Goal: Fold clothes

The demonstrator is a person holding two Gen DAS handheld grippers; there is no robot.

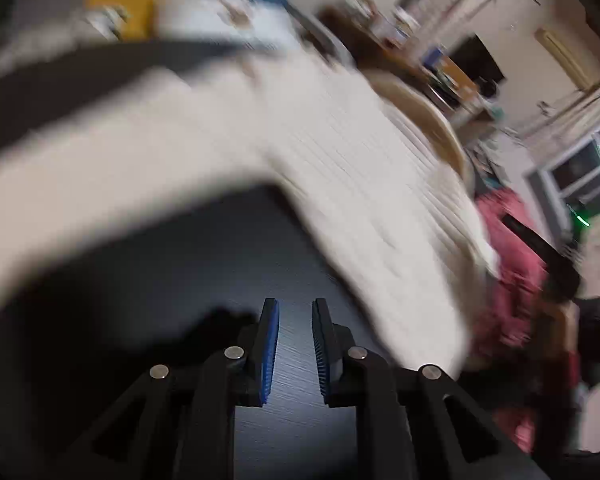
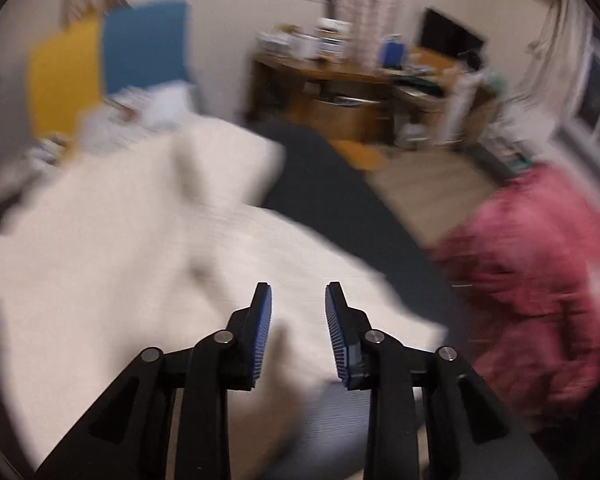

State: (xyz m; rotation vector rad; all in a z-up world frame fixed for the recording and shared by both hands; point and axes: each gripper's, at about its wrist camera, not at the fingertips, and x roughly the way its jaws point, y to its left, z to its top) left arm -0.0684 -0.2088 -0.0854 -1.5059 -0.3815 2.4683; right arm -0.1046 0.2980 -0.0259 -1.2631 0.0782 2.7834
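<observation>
A cream ribbed sweater lay sprawled on the dark table, soft, limp, best pinched at an edge. Left gripper and right gripper hung empty, jaws narrowly apart.

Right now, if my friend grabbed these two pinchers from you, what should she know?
Left gripper: jaws slightly apart, nothing between them, over the dark table.
Right gripper: jaws apart, nothing held, above the white garment.
Things: the white ribbed garment lies spread on the dark table, one part stretching off to the side. A pink garment sits in a heap at the table's right side.
Done: the pictures are blurry; the white garment is laid out, but no tidy fold shows.
Left: probably fold the white garment, then the pink one.
</observation>
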